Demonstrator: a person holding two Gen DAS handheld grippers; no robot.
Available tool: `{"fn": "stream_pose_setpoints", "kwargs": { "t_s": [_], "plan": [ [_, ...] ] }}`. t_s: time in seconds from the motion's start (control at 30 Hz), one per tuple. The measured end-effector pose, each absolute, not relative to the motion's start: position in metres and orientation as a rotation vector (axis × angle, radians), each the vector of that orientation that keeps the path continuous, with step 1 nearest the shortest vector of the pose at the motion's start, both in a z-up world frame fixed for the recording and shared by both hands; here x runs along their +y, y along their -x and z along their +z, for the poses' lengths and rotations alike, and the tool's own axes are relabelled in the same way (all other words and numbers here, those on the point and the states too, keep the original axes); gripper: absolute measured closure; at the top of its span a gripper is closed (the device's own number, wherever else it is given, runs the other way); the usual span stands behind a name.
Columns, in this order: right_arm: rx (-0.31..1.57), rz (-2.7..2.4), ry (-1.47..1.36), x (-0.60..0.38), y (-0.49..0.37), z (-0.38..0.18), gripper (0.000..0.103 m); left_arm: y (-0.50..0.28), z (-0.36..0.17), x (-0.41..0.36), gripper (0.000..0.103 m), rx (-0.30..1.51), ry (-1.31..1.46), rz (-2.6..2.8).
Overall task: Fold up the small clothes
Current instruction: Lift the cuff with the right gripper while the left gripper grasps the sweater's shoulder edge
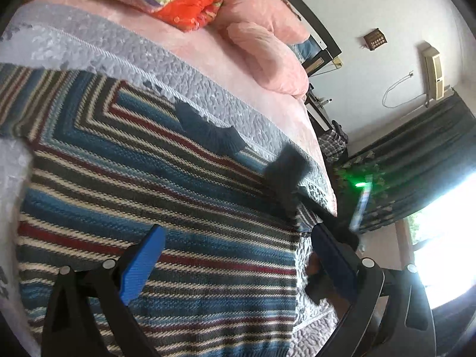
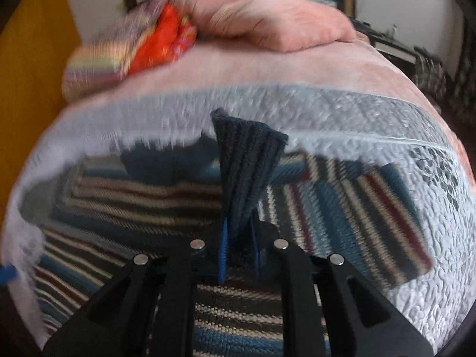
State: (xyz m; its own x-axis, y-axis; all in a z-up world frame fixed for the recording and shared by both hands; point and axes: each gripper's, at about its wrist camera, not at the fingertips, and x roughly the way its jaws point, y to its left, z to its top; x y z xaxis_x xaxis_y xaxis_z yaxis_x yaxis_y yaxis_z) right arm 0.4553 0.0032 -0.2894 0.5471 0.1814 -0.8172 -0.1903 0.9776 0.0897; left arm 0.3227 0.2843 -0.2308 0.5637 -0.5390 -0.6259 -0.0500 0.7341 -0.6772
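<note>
Striped sweater [image 1: 148, 196] on grey quilt [image 1: 125, 56]

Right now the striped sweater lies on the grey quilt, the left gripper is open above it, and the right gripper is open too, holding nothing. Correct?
Not quite. The right gripper is shut on the dark blue ribbed cuff, as the right wrist view shows. The rest holds: the striped sweater lies on the grey quilt, and the left gripper is open above it.

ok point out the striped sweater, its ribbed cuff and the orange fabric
striped sweater [image 1: 148, 196]: left wrist view, on the body
ribbed cuff [image 2: 248, 160]: right wrist view, mid-rib
orange fabric [image 1: 190, 10]: left wrist view, middle
</note>
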Motion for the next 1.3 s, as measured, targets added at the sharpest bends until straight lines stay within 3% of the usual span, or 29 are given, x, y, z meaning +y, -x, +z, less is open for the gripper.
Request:
{"fn": "stream_pose_setpoints", "kwargs": {
  "t_s": [0.07,0.13,0.17,0.2,0.23,0.4,0.6,0.83,0.9,0.93,0.97,1.3],
  "plan": [
    [0.995,0.223,0.068,0.02,-0.455,-0.309,0.091,-0.333,-0.239,0.282,0.004,0.96,0.736,-0.34],
    [1.028,0.235,0.135,0.034,-0.452,-0.329,0.079,-0.344,-0.247,0.279,0.004,0.977,0.773,-0.366],
    [1.039,0.252,0.138,0.037,-0.45,-0.333,0.071,-0.354,-0.254,0.275,0.004,0.996,0.807,-0.396],
    [1.036,0.299,0.124,0.038,-0.443,-0.334,0.053,-0.359,-0.258,0.273,0.004,1.005,0.825,-0.408],
    [1.015,0.331,0.107,0.034,-0.436,-0.329,0.041,-0.367,-0.263,0.267,0.004,1.017,0.857,-0.431],
    [0.949,0.353,0.009,-0.02,-0.382,-0.307,0.039,-0.404,-0.299,0.234,0.004,1.087,1.003,-0.504],
    [0.957,0.313,-0.219,-0.095,-0.309,-0.323,0.039,-0.448,-0.355,0.178,0.004,1.216,1.054,-0.462],
    [0.934,0.386,-0.327,-0.103,-0.304,-0.334,0.041,-0.471,-0.364,0.162,0.008,1.199,0.973,-0.278],
    [0.948,0.394,-0.357,-0.105,-0.302,-0.34,0.044,-0.475,-0.361,0.158,0.047,1.204,0.917,-0.251],
    [0.952,0.4,-0.359,-0.103,-0.303,-0.341,0.044,-0.478,-0.36,0.155,0.075,1.232,0.869,-0.221],
    [0.948,0.407,-0.352,-0.102,-0.302,-0.341,0.044,-0.478,-0.358,0.153,0.091,1.238,0.84,-0.198],
    [0.914,0.44,-0.349,-0.099,-0.297,-0.334,0.045,-0.501,-0.283,0.147,0.095,1.189,0.672,-0.285]
  ]
}}
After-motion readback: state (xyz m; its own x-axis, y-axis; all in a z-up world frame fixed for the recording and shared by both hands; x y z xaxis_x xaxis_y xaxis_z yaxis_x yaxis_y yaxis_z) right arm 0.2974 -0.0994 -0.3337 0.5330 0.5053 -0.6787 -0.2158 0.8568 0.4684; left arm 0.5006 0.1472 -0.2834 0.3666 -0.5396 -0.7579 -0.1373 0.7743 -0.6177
